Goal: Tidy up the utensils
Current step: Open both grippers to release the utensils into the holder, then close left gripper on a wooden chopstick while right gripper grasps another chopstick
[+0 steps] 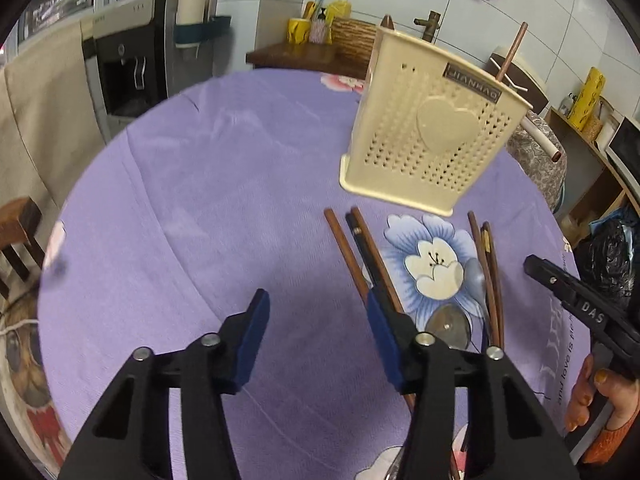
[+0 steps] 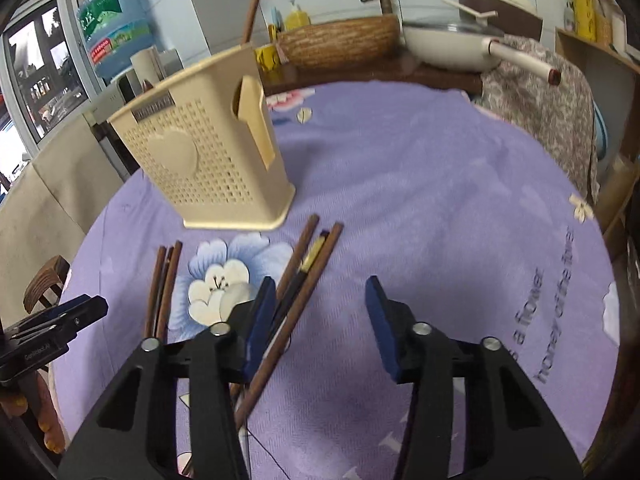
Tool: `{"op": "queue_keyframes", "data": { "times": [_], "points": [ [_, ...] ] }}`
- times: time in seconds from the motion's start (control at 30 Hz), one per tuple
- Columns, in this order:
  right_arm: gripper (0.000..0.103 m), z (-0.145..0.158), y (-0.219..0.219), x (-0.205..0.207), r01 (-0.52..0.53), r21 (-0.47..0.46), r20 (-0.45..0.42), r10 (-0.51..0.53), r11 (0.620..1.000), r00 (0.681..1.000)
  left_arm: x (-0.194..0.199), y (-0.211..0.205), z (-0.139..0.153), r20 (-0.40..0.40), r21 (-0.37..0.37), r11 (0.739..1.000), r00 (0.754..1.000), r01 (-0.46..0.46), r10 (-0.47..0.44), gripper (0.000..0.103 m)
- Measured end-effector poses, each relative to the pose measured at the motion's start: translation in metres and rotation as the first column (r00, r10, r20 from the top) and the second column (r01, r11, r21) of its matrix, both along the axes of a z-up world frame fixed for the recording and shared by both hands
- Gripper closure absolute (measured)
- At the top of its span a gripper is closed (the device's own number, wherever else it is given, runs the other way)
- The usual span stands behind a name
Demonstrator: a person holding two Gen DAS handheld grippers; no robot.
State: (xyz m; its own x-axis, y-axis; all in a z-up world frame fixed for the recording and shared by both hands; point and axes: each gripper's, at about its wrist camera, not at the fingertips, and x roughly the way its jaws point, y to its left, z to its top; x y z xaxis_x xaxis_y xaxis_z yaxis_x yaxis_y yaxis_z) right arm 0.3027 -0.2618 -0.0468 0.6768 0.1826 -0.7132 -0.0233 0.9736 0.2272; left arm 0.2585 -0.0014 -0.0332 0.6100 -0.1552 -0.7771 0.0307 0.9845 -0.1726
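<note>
A cream perforated utensil holder (image 1: 436, 128) (image 2: 200, 148) stands on the purple flowered tablecloth (image 1: 208, 184) with one brown chopstick (image 1: 512, 52) (image 2: 254, 0) upright in it. In front of it lie two bundles of brown and black chopsticks (image 1: 352, 248) (image 1: 490, 264) (image 2: 310, 264) (image 2: 164, 280), and a metal spoon (image 1: 474, 280) rests by one bundle. My left gripper (image 1: 318, 316) hovers open just left of a bundle, with only cloth between its pads. My right gripper (image 2: 320, 304) (image 1: 560, 284) is open too, its left pad over the other bundle, nothing between its pads.
A water dispenser (image 1: 128, 64) stands at the far left behind the table. A cream pan with a long handle (image 2: 452, 46) and a wooden basin (image 2: 340, 42) sit on a counter beyond the table. A wooden chair (image 2: 44, 284) stands by the table's left edge.
</note>
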Motion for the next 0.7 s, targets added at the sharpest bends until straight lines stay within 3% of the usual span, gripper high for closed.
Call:
{"op": "queue_keyframes", "data": {
  "times": [0.17,0.37,0.53,0.7],
  "points": [
    [0.071,-0.018,0.005,0.004,0.013,0.034,-0.058,-0.011,0.999,0.998,-0.004,-0.006,-0.013,-0.026,-0.002,1.000,1.000,-0.004,0.004,0.065],
    [0.076,-0.026,0.013,0.016,0.032,0.019,-0.096,-0.030,0.999,0.995,-0.004,-0.010,-0.016,-0.032,0.015,1.000,0.999,0.005,-0.005,0.066],
    [0.077,-0.026,0.022,0.023,0.029,-0.029,-0.114,-0.032,0.999,0.993,-0.003,-0.012,-0.016,-0.036,0.020,1.000,0.999,0.009,-0.008,0.066],
    [0.084,-0.028,0.022,0.028,0.035,-0.075,-0.129,-0.045,0.997,0.991,-0.002,-0.013,-0.016,-0.036,0.026,1.000,0.999,0.015,-0.014,0.066]
  ]
}}
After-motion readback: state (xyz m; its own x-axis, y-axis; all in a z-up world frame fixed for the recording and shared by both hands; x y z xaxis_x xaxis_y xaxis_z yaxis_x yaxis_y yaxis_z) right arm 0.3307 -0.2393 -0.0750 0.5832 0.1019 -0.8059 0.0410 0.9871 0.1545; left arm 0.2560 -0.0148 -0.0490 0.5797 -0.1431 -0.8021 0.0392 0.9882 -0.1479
